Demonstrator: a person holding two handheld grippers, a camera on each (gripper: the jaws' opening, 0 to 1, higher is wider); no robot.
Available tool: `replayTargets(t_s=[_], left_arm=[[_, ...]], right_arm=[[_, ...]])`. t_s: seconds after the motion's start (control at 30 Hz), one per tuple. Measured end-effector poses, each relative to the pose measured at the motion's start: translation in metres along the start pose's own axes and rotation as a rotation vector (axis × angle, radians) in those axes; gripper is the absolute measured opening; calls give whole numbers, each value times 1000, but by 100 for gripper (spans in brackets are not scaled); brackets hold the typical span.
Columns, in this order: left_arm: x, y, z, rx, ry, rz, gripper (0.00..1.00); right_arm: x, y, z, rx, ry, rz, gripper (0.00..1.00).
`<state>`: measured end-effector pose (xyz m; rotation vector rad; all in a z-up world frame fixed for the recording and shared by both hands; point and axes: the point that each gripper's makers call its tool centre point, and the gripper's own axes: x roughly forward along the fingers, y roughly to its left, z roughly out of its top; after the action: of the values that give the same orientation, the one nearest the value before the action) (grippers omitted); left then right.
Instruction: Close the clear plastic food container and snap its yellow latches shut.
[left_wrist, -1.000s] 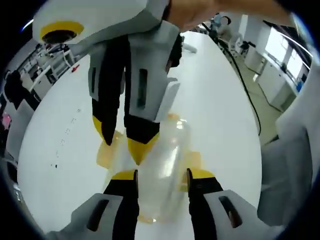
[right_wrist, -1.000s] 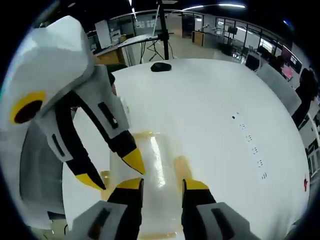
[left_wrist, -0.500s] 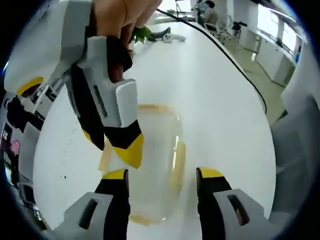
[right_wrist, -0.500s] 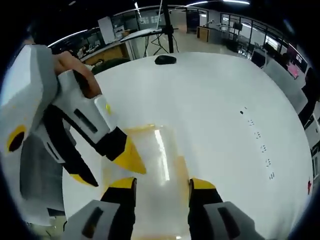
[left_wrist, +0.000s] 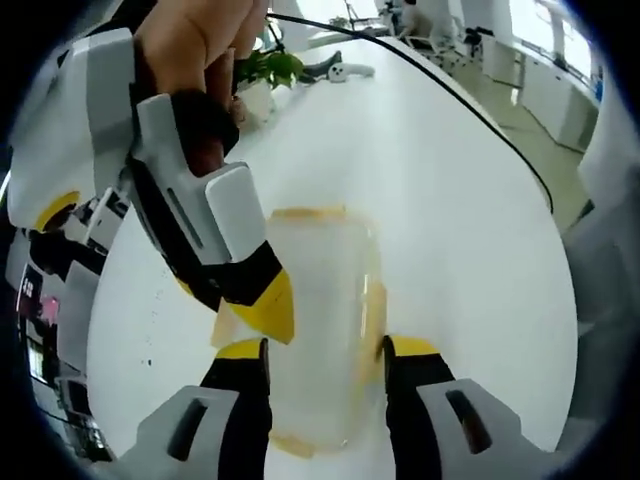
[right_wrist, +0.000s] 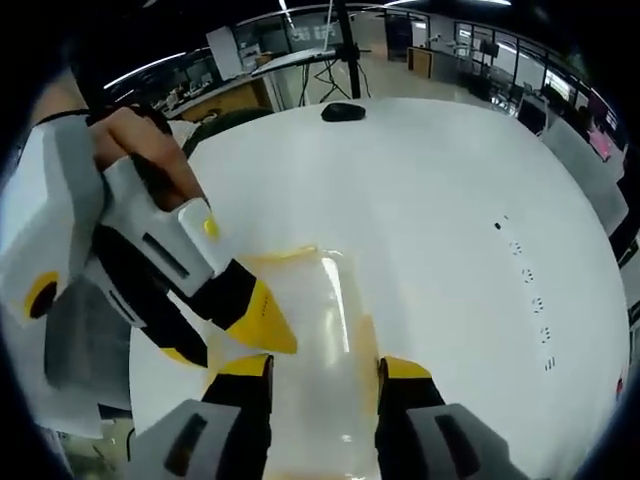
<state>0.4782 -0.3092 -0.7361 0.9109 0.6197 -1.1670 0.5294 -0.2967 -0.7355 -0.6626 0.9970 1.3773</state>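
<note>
Both grippers have risen off the clear container (left_wrist: 320, 330), left gripper (left_wrist: 322, 352) and right gripper (right_wrist: 318, 365) jaws apart, so its 2 yellow latches (left_wrist: 375, 310) probably remain unsnapped.

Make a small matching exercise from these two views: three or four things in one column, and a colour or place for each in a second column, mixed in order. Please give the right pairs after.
Things
1. container
2. latches
3. plant
4. black object

Colour or place
A. green, at the far end of the white table in the left gripper view
B. clear, lying between the jaws of the left gripper and the right gripper
C. dark, on the far part of the table in the right gripper view
D. yellow, along the container's sides

Pairs: 1-B, 2-D, 3-A, 4-C
</note>
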Motion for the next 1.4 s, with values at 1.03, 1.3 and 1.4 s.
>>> replayTargets(t_s=[1.03, 1.3, 1.4], left_arm=[[3, 2, 1, 9, 26, 19, 38], [3, 3, 1, 17, 21, 33, 39], [1, 3, 2, 31, 16, 28, 40]], right_arm=[[3, 0, -1, 4, 80, 94, 32], [0, -1, 6, -120, 47, 39, 32], [-2, -2, 4, -113, 42, 33, 32]])
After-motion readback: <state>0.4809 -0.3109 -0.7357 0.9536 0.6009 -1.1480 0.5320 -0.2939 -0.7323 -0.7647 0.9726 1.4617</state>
